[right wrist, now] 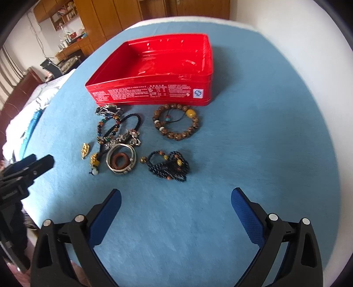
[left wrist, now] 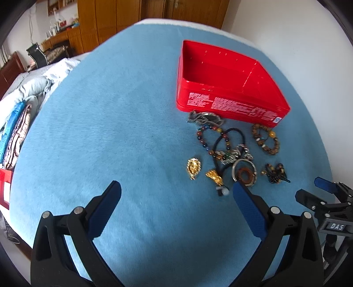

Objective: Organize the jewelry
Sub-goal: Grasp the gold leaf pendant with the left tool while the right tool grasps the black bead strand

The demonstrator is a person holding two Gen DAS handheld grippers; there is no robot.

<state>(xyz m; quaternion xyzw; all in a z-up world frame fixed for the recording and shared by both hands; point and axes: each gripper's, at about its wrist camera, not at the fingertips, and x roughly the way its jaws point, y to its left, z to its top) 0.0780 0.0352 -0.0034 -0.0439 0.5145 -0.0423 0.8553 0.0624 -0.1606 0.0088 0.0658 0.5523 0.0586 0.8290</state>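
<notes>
From the left wrist view, the left gripper (left wrist: 176,191) hangs with its jaws spread wide and nothing between them, above a blue cloth (left wrist: 110,123) that covers what looks like a bed. The jewelry pile (left wrist: 233,154) lies ahead and to its right, just beyond the right fingertip; the red tin (left wrist: 229,88) sits farther ahead on the same side, open and seemingly empty, with the pile just in front of its near wall. The right gripper (left wrist: 311,189) shows at the far right edge. No piece looks picked up yet, so I judge the task is at its start: the approach to a first item.

From the right wrist view, the right gripper (right wrist: 176,193) is likewise spread and empty. A dark beaded strand (right wrist: 168,165) lies just ahead of it, a brown bead bracelet (right wrist: 176,122) beyond that, touching or nearly touching the tin (right wrist: 154,92). Silver bangles (right wrist: 121,162) lie ahead to the left. The next move likely calls for lowering over one loose piece and closing without snagging its neighbours, since several overlap.

Wooden wardrobes (right wrist: 106,17), a cluttered shelf and rumpled bedding (left wrist: 33,88) fill the room to the left.
</notes>
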